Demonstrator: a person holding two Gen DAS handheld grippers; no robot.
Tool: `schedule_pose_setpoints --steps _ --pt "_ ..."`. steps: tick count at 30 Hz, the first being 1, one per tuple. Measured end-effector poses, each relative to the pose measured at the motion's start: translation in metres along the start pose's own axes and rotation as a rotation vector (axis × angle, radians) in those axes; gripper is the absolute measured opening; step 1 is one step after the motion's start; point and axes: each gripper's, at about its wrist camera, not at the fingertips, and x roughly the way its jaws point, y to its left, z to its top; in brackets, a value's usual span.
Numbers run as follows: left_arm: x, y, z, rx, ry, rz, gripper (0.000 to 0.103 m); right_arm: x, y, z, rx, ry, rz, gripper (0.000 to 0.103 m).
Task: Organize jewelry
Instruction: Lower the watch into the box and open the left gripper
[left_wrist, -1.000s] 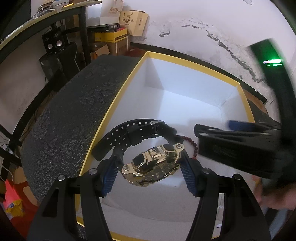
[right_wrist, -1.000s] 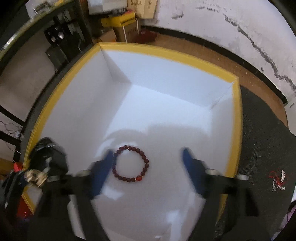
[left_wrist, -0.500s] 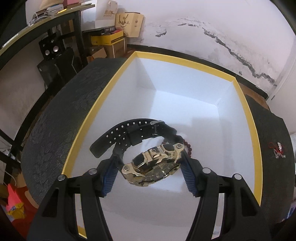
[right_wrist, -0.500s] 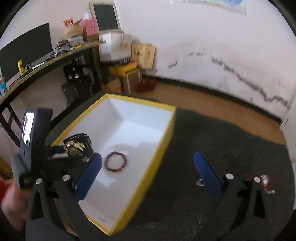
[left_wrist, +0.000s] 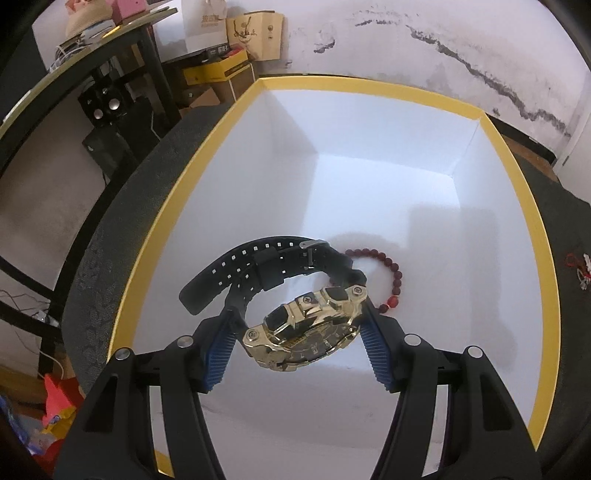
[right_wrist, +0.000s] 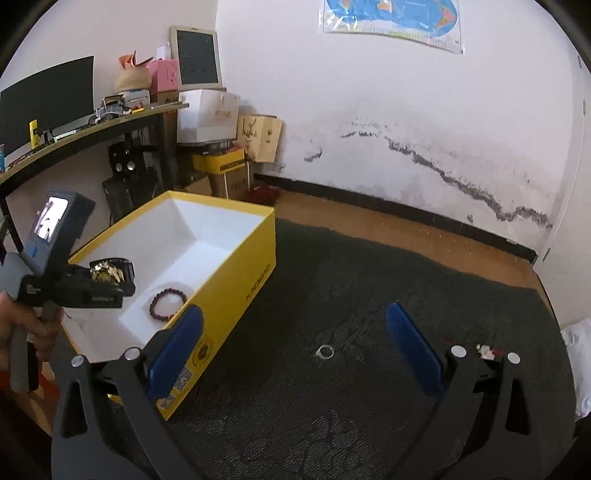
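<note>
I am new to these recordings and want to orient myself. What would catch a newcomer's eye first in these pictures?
First, the gold-and-black watch, clamped between the left tongs above the open yellow box with its white inside. Next, the dark red bead bracelet lying on the box floor just behind the watch. Outside, on the dark mat, a small silver ring sits between the open right tongs.

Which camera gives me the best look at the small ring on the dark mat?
The right wrist view: the ring lies in plain sight on the dark mat, ahead of the open right gripper. The left wrist view does not show it, only the box interior and watch.
</note>
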Motion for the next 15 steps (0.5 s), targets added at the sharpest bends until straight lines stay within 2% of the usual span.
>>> schedule_pose_setpoints --steps 12,15 --pt "0.002 -0.006 -0.002 0.005 0.018 0.038 0.062 -0.019 -0.029 -0.001 0.047 -0.003 0.001 0.096" --pt "-0.003 -0.009 -0.003 0.013 -0.006 0.061 0.068 -0.024 -0.038 0.001 0.073 -0.010 -0.001 0.096"
